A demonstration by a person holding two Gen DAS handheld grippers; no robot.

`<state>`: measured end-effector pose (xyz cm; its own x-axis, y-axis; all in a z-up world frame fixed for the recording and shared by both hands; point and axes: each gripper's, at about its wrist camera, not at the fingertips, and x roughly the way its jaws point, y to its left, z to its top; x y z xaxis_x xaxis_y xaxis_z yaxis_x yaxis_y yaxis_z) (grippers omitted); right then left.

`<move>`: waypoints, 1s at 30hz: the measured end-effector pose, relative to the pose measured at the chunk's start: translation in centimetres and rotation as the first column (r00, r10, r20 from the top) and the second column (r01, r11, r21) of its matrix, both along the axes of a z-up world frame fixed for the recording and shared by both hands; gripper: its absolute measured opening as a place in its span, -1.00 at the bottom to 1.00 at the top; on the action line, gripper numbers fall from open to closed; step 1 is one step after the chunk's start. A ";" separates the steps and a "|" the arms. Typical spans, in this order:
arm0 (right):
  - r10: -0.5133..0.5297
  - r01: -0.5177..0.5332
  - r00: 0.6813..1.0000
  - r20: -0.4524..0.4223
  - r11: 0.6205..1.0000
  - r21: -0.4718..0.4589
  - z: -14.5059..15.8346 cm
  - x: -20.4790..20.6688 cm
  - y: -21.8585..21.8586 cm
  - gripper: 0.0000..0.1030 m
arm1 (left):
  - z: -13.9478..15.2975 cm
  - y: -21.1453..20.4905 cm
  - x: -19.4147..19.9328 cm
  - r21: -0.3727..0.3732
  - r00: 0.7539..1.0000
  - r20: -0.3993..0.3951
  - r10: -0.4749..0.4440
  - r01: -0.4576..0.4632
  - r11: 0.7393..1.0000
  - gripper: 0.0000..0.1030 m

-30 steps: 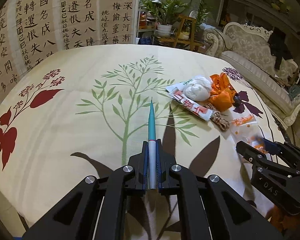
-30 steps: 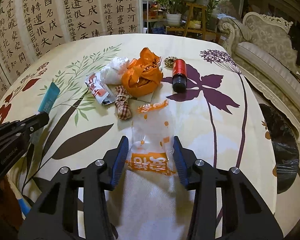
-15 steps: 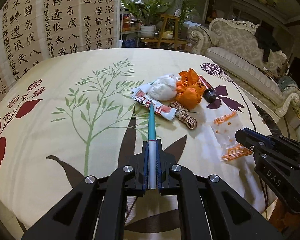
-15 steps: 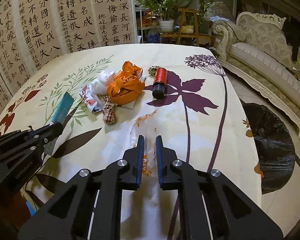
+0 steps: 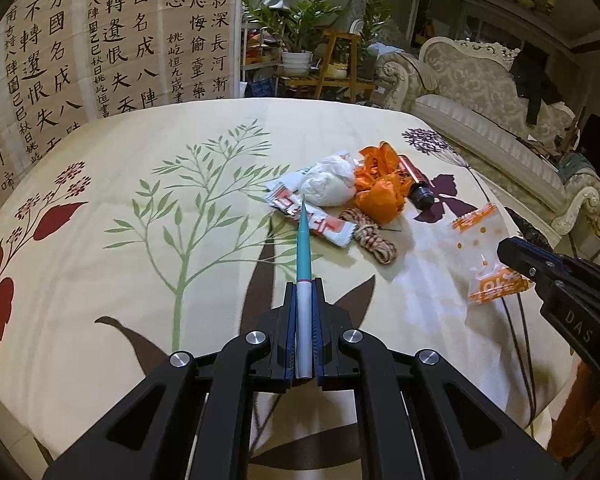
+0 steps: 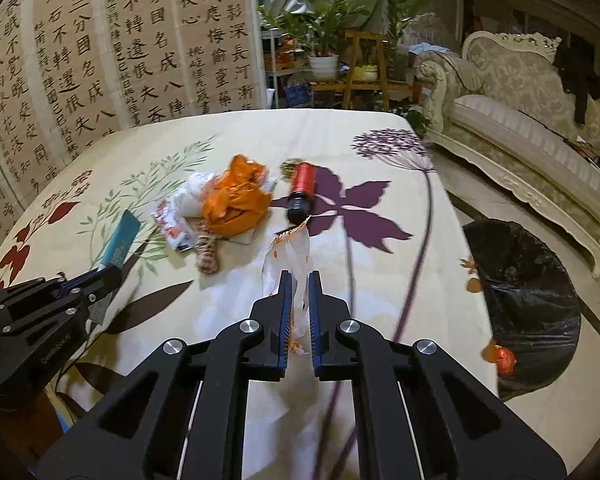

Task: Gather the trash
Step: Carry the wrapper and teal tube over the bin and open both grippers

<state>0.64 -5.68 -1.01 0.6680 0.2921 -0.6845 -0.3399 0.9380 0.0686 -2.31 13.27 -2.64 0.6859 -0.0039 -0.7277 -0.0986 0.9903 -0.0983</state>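
My left gripper [image 5: 303, 284] is shut on a flat teal and white wrapper [image 5: 303, 256], held edge-on above the table; it also shows in the right wrist view [image 6: 121, 242]. My right gripper [image 6: 300, 280] is shut on a clear plastic bag with orange print [image 6: 290, 252], lifted off the cloth; the bag also shows in the left wrist view [image 5: 482, 256]. A trash pile lies mid-table: orange plastic [image 6: 236, 204], white tissue [image 5: 330, 184], red-and-white wrapper [image 5: 312, 216], checked twisted wrapper [image 5: 370, 234], small red bottle [image 6: 302, 192].
The table has a cream floral cloth [image 5: 140, 216]. A bin lined with a black bag [image 6: 528, 292] stands on the floor right of the table, with a red item inside. A calligraphy screen [image 5: 80, 48], plants and a sofa [image 6: 528, 120] stand behind.
My right gripper closed on the clear orange-print bag and lifted it, swinging right so the bin shows more. My left gripper kept hold of the teal wrapper and turned toward the pile.
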 end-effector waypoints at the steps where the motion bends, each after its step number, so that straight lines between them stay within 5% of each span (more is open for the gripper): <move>1: -0.008 0.008 1.000 0.001 1.000 -0.001 0.0 0.1 -0.3 -0.84 | 0.1 -0.3 0.1 -0.002 1.000 0.002 -0.007 0.007 1.000 -0.85; 13: -0.223 0.223 0.974 0.035 0.975 0.004 0.5 1.3 -9.3 -0.84 | 1.4 -7.7 2.5 -0.021 0.986 0.043 -0.160 0.161 0.987 -0.85; 30: -0.429 0.429 0.903 0.015 0.903 0.021 -1.8 4.5 -20.8 -0.84 | 0.8 -21.6 8.9 0.015 0.920 0.018 -0.391 0.391 0.920 -0.85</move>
<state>5.16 -26.47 -2.83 0.7437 -0.0141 -0.6684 0.0936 0.9921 0.0832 6.62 -8.28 -1.85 0.6461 -0.2670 -0.7151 0.2988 0.9505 -0.0849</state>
